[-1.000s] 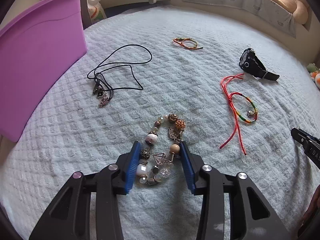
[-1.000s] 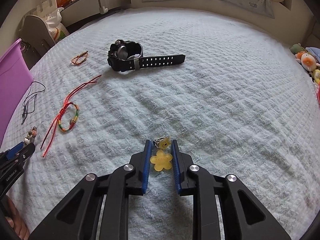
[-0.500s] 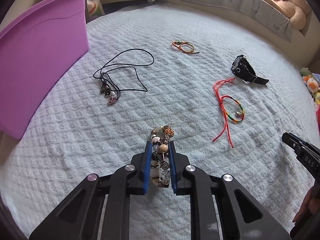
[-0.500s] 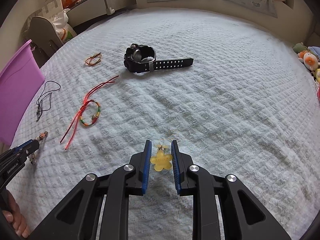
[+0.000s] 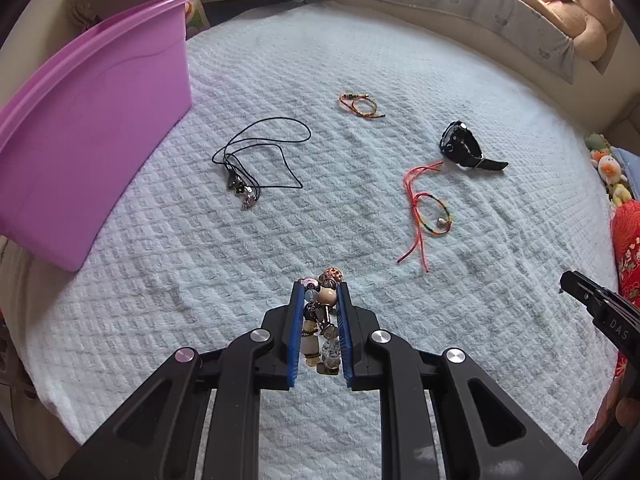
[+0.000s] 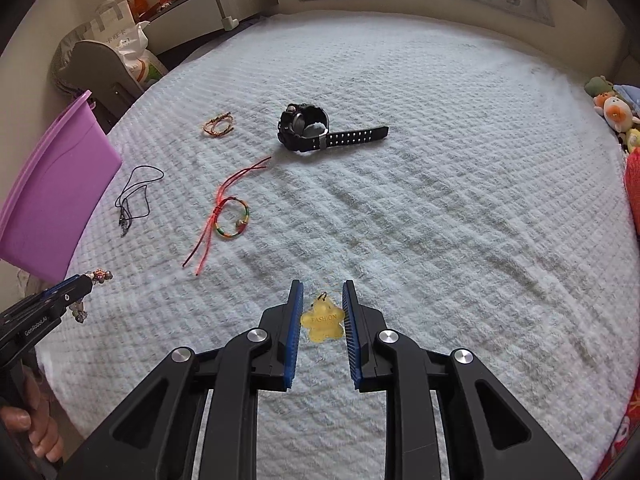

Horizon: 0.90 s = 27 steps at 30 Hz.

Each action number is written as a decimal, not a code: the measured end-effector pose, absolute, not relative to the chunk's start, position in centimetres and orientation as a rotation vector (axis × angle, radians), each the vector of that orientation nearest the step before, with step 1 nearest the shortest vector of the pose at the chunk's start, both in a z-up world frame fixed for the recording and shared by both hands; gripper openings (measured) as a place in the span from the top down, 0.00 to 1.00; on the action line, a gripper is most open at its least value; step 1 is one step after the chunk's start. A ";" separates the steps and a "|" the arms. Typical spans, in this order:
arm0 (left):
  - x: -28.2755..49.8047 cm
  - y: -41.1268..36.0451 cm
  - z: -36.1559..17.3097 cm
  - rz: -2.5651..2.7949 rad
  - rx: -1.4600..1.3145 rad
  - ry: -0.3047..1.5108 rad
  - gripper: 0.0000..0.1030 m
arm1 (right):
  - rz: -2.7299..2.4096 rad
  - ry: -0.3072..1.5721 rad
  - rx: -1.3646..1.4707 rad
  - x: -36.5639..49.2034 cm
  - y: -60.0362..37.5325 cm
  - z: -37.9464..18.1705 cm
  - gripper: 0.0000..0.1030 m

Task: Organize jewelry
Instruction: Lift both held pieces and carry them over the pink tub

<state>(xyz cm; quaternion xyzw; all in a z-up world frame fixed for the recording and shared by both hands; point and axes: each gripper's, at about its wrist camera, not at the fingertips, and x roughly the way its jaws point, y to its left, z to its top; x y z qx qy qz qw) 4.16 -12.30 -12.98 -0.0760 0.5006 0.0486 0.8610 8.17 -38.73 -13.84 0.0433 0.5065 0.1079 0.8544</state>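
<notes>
My left gripper [image 5: 319, 294] is shut on a beaded bracelet [image 5: 320, 320] of brown, cream and clear beads, lifted off the pale blue bedspread [image 5: 360, 60]. My right gripper [image 6: 322, 292] is shut on a yellow flower-shaped charm [image 6: 322, 322], also held above the bed. Lying on the bedspread are a black cord necklace [image 5: 260, 152], a small orange braided bracelet [image 5: 360, 105], a black watch [image 5: 464, 146] and a red cord bracelet with coloured beads [image 5: 424, 208]. A purple bin [image 5: 80, 120] stands at the left edge of the bed.
Plush toys [image 5: 608, 168] lie at the bed's right edge and a large one [image 5: 576, 12] sits at the far side. A chair with a bag [image 6: 112, 60] and a low shelf [image 6: 216, 0] stand beyond the bed's left corner. The other gripper [image 5: 600, 312] shows at the right.
The left jaws closed on the beaded bracelet and lifted it off the bed. Both grippers rose, the right one carrying the yellow charm; the bedspread items look smaller and farther.
</notes>
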 end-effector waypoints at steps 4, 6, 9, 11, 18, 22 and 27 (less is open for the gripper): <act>3.6 -12.4 -9.8 0.103 -0.160 1.039 0.84 | 0.252 1.053 0.064 7.4 -38.7 -10.8 0.81; 3.4 -12.5 -8.1 0.108 -0.165 1.035 0.84 | 0.264 1.050 0.063 7.1 -38.8 -9.3 0.81; 2.8 -12.4 -5.3 0.123 -0.173 1.024 0.84 | 0.285 1.038 0.064 6.8 -38.9 -6.7 0.81; 2.5 -12.2 -3.5 0.136 -0.183 1.013 0.84 | 0.306 1.024 0.060 6.6 -38.8 -4.8 0.81; 0.7 -10.8 2.3 0.212 -0.204 0.964 0.84 | 0.401 0.980 0.016 6.8 -37.3 1.2 0.81; -0.4 -8.7 4.5 0.251 -0.216 0.956 0.84 | 0.453 0.953 -0.022 6.9 -35.3 4.3 0.81; -1.4 -4.9 6.9 0.276 -0.220 0.933 0.84 | 0.496 0.938 -0.009 6.7 -31.4 7.0 0.81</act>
